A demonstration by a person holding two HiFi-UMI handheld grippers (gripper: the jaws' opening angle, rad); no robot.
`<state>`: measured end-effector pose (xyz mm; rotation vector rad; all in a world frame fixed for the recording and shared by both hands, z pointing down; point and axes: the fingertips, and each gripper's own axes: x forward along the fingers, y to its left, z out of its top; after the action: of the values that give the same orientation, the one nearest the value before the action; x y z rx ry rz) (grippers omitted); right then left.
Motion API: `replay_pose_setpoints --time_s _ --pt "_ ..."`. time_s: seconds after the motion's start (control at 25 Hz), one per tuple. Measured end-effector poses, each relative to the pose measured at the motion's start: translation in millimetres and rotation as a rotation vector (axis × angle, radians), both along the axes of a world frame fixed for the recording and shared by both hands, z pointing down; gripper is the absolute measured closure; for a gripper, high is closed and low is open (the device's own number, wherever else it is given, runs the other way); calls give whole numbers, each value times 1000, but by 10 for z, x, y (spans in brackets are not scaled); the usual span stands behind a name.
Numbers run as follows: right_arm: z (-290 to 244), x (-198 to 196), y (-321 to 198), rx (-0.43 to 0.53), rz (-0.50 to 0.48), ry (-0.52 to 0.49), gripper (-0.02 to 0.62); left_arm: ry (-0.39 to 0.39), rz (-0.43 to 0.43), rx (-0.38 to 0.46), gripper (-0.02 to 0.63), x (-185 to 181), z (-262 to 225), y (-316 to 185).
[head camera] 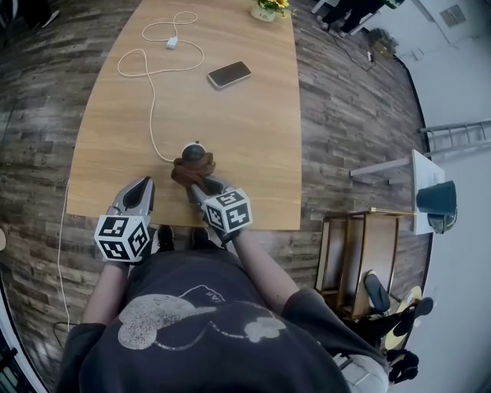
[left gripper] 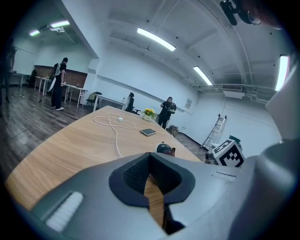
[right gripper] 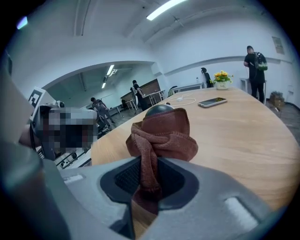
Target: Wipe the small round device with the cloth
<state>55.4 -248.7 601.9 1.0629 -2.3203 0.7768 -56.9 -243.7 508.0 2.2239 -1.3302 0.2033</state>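
The small round dark device (head camera: 195, 151) sits on the wooden table (head camera: 253, 130) near its front edge, with a white cable (head camera: 153, 107) running to it. A brown cloth (head camera: 189, 171) is bunched against the device's near side. My right gripper (head camera: 201, 189) is shut on that cloth. In the right gripper view the cloth (right gripper: 161, 136) rises from between the jaws of the right gripper (right gripper: 150, 180) and covers most of the device (right gripper: 159, 110). My left gripper (head camera: 141, 186) hangs over the table's front left, apart from the device, shut and empty (left gripper: 152, 180).
A phone (head camera: 229, 74) lies face up farther back on the table. The cable loops with a white adapter (head camera: 172, 42) beyond it, and a flower pot (head camera: 268, 8) stands at the far edge. A wooden shelf unit (head camera: 360, 261) stands on the floor to the right.
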Motion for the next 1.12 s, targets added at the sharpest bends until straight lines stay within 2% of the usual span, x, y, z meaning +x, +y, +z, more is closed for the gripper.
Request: replay_pose_setpoints --time_s 0.16,0.32,0.52,0.72,0.84,0.96,1.12 --pt "54 -9 82 -39 7 -17 517 0 10 -6 588 44 31 21" --pt "-15 37 130 -21 7 -7 517 -1 24 -6 588 98 39 2" --pt "-377 300 116 64 59 -19 517 -2 18 7 588 100 11 -67" --pt "-915 663 -45 211 194 -109 517 5 6 28 588 121 -48 -146" --pt "-1026 799 -213 256 243 -107 517 6 5 30 588 142 -48 -153" --pt "-981 819 -378 246 261 -107 517 2 6 30 588 154 -54 -171" --pt "-789 700 -468 166 255 -154 517 -5 -1 26 588 131 -51 -195"
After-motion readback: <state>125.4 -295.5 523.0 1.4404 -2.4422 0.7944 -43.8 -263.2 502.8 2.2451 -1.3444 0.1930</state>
